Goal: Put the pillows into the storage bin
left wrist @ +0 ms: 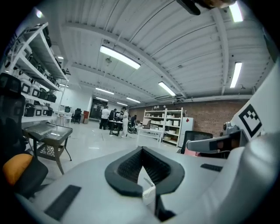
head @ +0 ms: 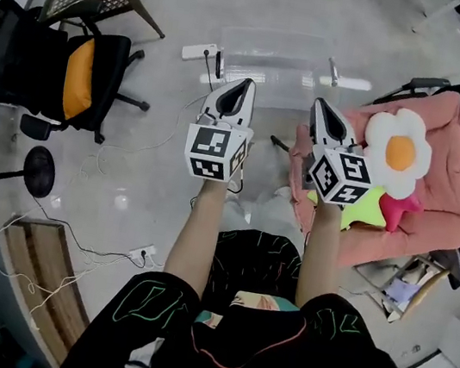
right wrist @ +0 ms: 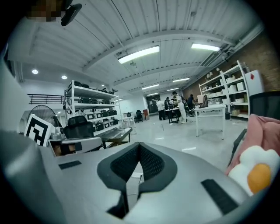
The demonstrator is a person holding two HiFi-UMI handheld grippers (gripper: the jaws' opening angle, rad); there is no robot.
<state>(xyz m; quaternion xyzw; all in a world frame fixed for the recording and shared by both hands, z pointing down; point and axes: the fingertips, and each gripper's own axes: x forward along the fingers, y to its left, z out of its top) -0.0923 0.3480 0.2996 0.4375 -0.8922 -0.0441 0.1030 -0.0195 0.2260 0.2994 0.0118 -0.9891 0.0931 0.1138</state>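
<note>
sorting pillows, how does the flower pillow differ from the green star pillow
The flower pillow is white with an orange centre and round petals; the green star pillow has pointed arms. The flower pillow shows whole; the green star pillow sits partly behind the right gripper. Both lie on the pink quilt.

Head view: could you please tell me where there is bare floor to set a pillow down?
Bare floor lies between the office chair and the left gripper. The pink quilt is crowded with the flower pillow and green star pillow.
</note>
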